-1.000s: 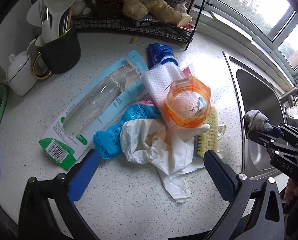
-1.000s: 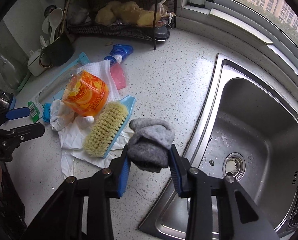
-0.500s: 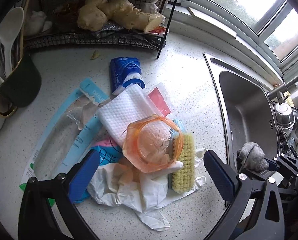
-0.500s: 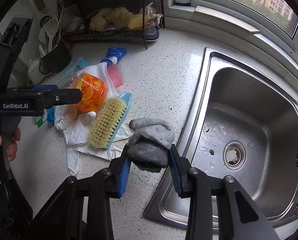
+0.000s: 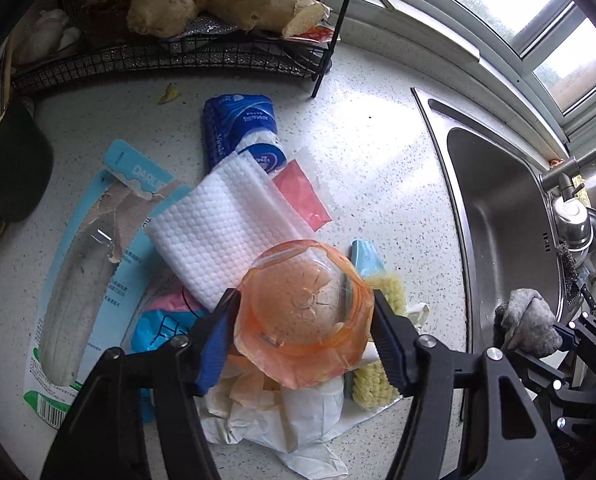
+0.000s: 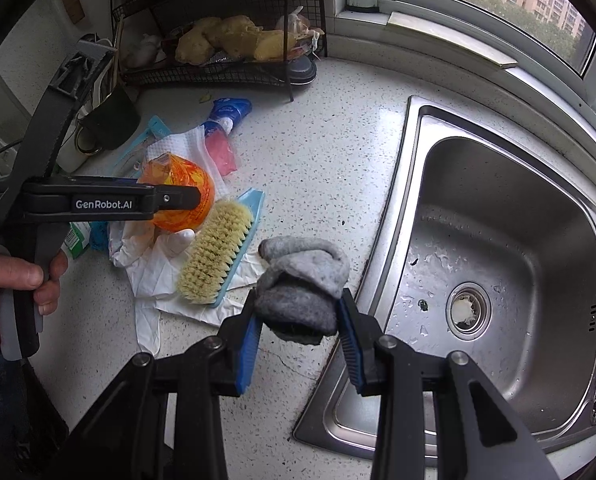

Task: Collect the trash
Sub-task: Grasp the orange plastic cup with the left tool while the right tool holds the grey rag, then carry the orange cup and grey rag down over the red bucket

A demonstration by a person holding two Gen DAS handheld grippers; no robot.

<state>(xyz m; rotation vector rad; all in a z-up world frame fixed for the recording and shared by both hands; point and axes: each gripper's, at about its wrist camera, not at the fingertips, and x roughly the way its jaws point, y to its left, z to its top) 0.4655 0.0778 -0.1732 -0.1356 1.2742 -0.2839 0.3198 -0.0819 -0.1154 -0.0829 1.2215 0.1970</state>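
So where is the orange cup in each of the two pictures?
Left wrist view: the orange cup is low in the centre, between the closing left tool's pads, over the trash pile.
Right wrist view: it is left of centre, partly behind the left tool's arm.
Shared landmark: the brush lies beside the cup, toward the sink.

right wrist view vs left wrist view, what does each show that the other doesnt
Only the right wrist view shows the sink's drain and the person's hand gripping the left tool's handle. Only the left wrist view shows the whole torn toothbrush package and the tap. Both show the orange plastic cup between the closing left claw, the scrub brush, and the grey rag pinched in the right claw.
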